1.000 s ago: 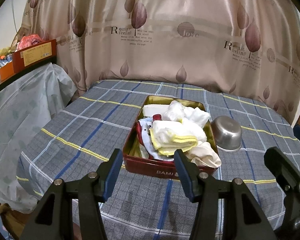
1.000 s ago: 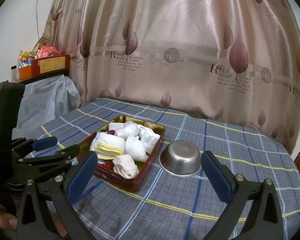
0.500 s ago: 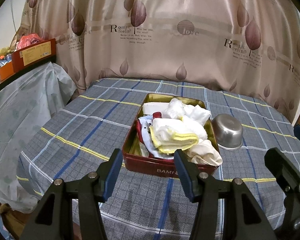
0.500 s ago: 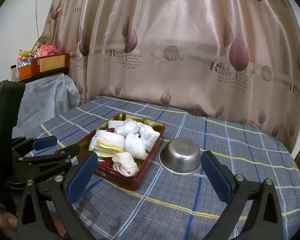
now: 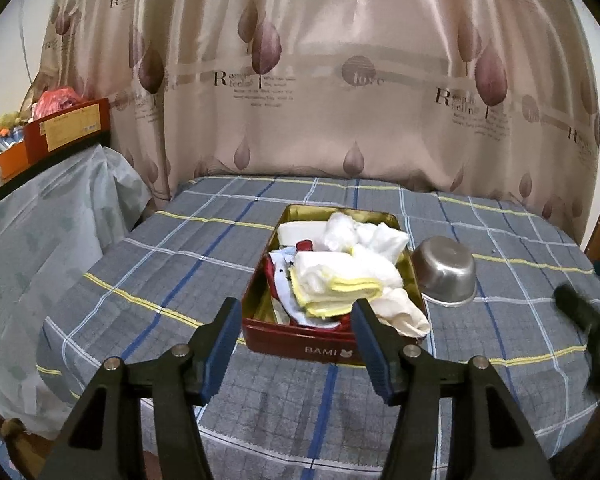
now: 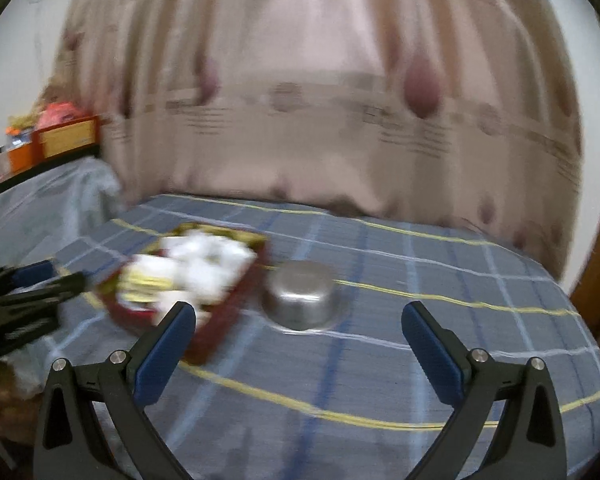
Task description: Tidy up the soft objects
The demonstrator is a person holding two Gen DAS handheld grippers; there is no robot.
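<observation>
A red tin (image 5: 296, 346) with a gold inside sits mid-table, full of soft items: a folded white and yellow cloth (image 5: 336, 282), white rolled cloths (image 5: 364, 234) and a cream cloth (image 5: 404, 312) hanging over its near right corner. My left gripper (image 5: 296, 344) is open and empty just in front of the tin. My right gripper (image 6: 300, 336) is open and empty, above the table in front of an upside-down steel bowl (image 6: 304, 300). The right wrist view is blurred; the tin (image 6: 216, 336) shows at its left.
The steel bowl (image 5: 444, 274) lies right of the tin on a grey plaid tablecloth (image 5: 180, 272). A leaf-print curtain (image 5: 340, 80) hangs behind. A plastic-covered shelf (image 5: 40, 216) with boxes (image 5: 66, 124) stands at left.
The right gripper has swung sideways, blurring its view; the tin and bowl now sit further left and lower there. The left gripper has barely moved.
</observation>
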